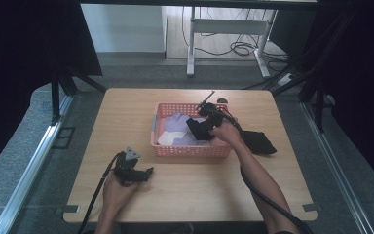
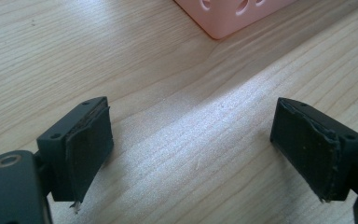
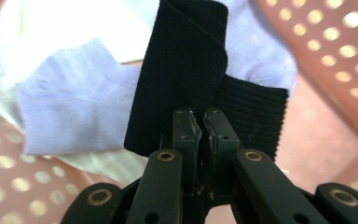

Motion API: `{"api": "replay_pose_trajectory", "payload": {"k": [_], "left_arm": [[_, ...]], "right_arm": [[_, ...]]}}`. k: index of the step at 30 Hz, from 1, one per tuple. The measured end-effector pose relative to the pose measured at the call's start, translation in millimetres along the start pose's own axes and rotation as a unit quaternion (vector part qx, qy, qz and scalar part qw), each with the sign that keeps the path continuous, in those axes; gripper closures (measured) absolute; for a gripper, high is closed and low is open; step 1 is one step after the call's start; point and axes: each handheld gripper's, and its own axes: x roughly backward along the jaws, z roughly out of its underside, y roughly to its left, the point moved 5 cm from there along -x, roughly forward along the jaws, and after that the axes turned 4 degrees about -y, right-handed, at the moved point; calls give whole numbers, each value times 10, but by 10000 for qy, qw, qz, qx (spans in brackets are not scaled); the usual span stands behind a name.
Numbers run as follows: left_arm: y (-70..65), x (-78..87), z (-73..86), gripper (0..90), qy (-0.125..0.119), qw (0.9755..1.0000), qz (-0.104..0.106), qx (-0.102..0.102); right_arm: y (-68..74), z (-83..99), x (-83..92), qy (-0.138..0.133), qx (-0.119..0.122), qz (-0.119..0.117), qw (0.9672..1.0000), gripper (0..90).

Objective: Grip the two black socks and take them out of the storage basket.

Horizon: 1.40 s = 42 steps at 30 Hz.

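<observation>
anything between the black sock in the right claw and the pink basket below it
Nothing visible. The right claw, shut on the black sock, holds it over the pink basket; beneath lie lilac socks and a white one.

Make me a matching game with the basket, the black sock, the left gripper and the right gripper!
Things:
1. basket
2. black sock
3. left gripper
4. right gripper

States:
A. jaws wide apart over bare wood
B. pink, with rows of holes
C. hanging from closed jaws
D. jaws pressed together over the basket

Pairs: 1-B, 2-C, 3-A, 4-D
</observation>
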Motion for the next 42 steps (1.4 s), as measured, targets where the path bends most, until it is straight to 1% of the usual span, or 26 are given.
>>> {"api": "replay_pose_trajectory", "payload": {"k": [3, 4, 9, 17, 34, 38, 39, 42], "left_arm": [[-1, 0, 1, 126, 5, 10000, 3, 3], [-1, 0, 1, 126, 4, 10000, 3, 2], [-1, 0, 0, 126, 0, 10000, 7, 1], [2, -1, -2, 126, -9, 10000, -2, -17], [4, 0, -2, 126, 4, 10000, 0, -30], [5, 1, -1, 126, 11, 10000, -2, -36], [3, -1, -2, 126, -3, 10000, -2, -20], [7, 3, 0, 126, 28, 10000, 2, -57]], "right_arm": [[11, -30, 118, -153, 12, -20, 9999, 846], [17, -43, 172, -211, 62, -22, 9998, 846], [57, -102, 394, -475, 112, -38, 9988, 845], [87, -151, 681, -765, 220, -19, 9968, 843], [120, -184, 1075, -1100, 311, 90, 9934, 843], [103, -169, 1193, -1183, 328, 140, 9923, 843], [99, -164, 1222, -1209, 298, 148, 9921, 843], [74, -138, 1303, -1259, 277, 194, 9915, 843]]}}
